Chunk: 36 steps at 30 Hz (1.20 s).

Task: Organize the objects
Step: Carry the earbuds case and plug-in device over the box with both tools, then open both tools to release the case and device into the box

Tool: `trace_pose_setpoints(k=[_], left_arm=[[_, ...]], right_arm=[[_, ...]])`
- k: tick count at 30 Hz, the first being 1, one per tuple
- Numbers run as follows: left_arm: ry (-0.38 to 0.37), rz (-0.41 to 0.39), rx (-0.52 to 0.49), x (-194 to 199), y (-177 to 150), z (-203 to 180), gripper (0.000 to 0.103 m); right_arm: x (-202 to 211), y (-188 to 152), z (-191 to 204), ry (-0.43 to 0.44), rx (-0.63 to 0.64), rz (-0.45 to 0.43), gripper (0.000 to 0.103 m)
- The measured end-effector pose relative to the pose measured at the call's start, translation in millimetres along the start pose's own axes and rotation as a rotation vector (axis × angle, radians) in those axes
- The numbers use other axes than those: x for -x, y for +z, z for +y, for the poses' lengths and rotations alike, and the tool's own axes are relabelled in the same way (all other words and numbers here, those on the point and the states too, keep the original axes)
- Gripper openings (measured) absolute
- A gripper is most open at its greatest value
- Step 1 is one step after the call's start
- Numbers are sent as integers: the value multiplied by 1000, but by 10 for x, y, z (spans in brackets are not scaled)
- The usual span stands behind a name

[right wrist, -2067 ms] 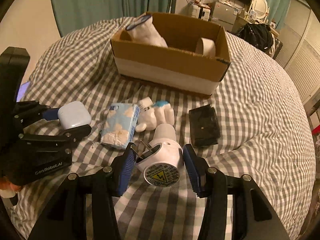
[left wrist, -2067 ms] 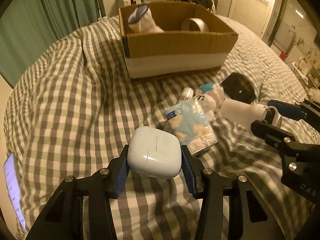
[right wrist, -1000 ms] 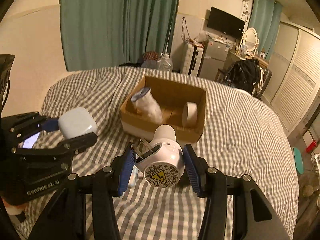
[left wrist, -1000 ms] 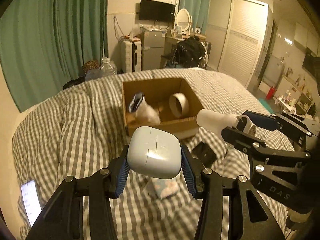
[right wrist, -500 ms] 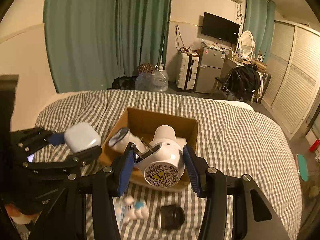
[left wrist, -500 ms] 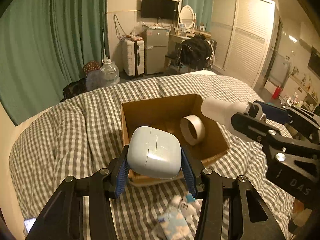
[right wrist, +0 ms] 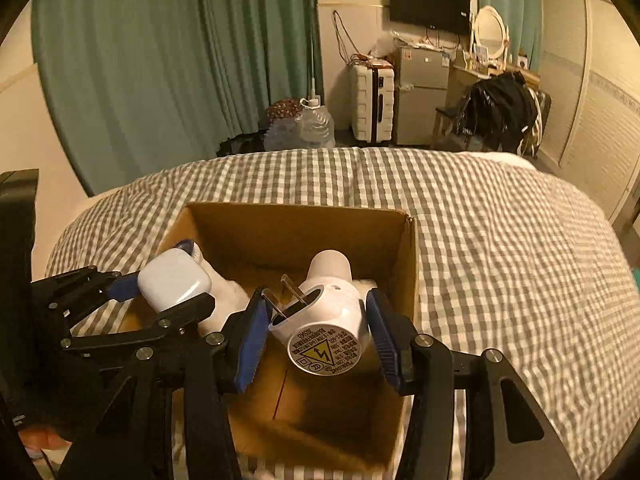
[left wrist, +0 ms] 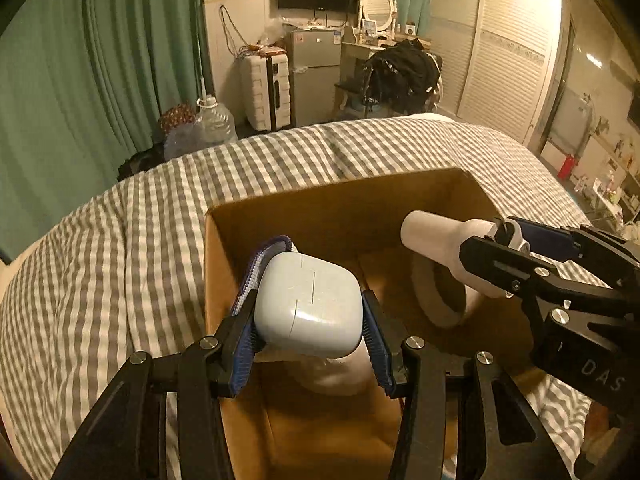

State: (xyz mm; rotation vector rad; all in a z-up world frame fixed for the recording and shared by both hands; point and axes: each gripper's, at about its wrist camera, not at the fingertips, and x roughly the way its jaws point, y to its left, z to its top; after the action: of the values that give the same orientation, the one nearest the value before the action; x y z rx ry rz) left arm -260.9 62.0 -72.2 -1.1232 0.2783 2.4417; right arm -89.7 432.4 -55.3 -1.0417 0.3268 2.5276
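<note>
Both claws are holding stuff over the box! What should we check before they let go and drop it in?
1. Left gripper holds the white case firmly, jaws shut on both sides: ok.
2. Right gripper grips the white plug-in device: ok.
3. Both items are above the open cardboard box, not over the checked bedcover: ok.
4. Box has bare floor to land on: ok in the right wrist view, near its front.
5. Case is clear of the sock right below it: cannot tell.
6. Device is clear of the tape roll: cannot tell.
</note>
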Motion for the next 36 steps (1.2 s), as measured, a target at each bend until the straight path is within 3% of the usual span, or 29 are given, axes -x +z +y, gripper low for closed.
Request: trace_pose_setpoints(k=[10,12,13,15,17,21,26,36], left_arm=[[-23,2,-25,-133,104,-47,51],[-40,8,-20,-101,116,-32,57],[-36,5,-23,-58,121,-41,62],[-18,-8,-30,43,120,-61,85],[-4,-22,-34,184,120,-103,91],[1,-34,-25,459,121,-163,92],[25,-67,3,928,76,-163,96],[78,-141,51,1746,-126,-144,97]], right_arm=[[-236,39,-156,50,-70,-36,49],[-168,42,-181,49,-73,-54,49],[-116,51,-190,50,-76,-65,52],[24,79,-216,49,-87,-99,66],[152,113,-245,39,-100,-125,70],[417,156,-269,8,-111,-135,71],[917,189,-250,-31,-93,-165,80],[1833,49,17,-80,-11,-215,85]])
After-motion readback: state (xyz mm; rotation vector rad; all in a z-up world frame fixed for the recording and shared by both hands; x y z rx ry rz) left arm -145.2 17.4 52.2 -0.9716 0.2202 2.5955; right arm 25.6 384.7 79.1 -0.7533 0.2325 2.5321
